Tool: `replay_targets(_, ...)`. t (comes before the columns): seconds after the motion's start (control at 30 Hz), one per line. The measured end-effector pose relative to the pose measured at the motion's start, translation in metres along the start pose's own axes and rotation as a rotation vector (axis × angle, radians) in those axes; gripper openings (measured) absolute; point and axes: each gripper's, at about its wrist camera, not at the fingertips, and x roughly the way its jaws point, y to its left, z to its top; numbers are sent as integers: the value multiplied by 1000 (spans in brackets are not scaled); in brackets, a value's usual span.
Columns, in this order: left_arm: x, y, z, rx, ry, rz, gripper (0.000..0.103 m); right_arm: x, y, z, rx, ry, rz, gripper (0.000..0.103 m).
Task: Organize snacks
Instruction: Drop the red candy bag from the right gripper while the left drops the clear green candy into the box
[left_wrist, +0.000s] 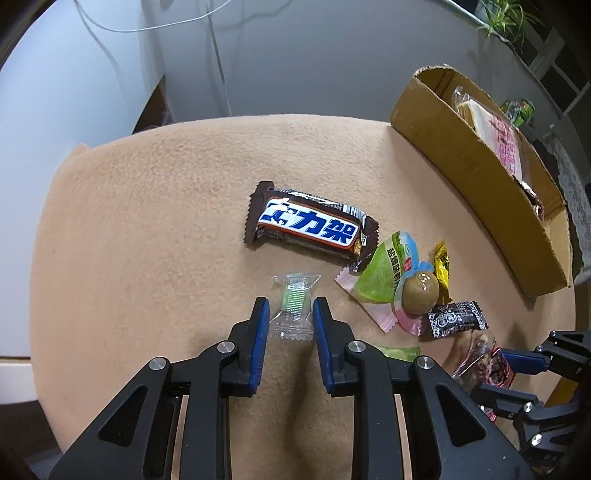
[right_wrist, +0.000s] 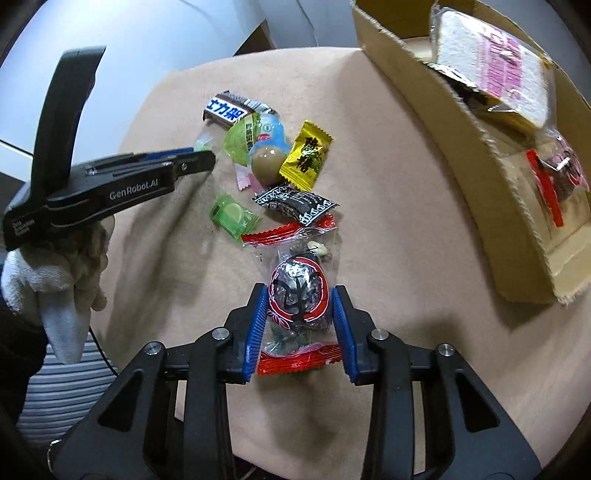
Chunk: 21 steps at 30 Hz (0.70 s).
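My left gripper (left_wrist: 290, 301) points down at the tan cloth with its blue pads against the sides of a clear-wrapped green candy (left_wrist: 293, 295); from the right wrist it shows as a black tool (right_wrist: 199, 158). My right gripper (right_wrist: 299, 291) is shut on a clear snack bag with red ends (right_wrist: 299, 295), its pads pressing both sides. In the left wrist view that bag (left_wrist: 480, 358) lies at the lower right with the right gripper (left_wrist: 495, 373) around it. An open cardboard box (right_wrist: 461, 122) at the right holds several packets.
Between the grippers lie loose snacks: a brown chocolate bar (left_wrist: 310, 225), a green kiwi packet (left_wrist: 391, 277), a yellow candy (right_wrist: 306, 155), a black candy (right_wrist: 295, 203) and a flat green candy (right_wrist: 232, 216). A white-gloved hand (right_wrist: 55, 273) holds the left tool. The cloth's edge (left_wrist: 147, 140) runs behind.
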Motion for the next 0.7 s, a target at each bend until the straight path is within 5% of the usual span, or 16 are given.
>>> replay_targets(0.7, -60, -8, -4, -10, -94, -79, 23, -84, -13, 8, 15, -166, -17, 37)
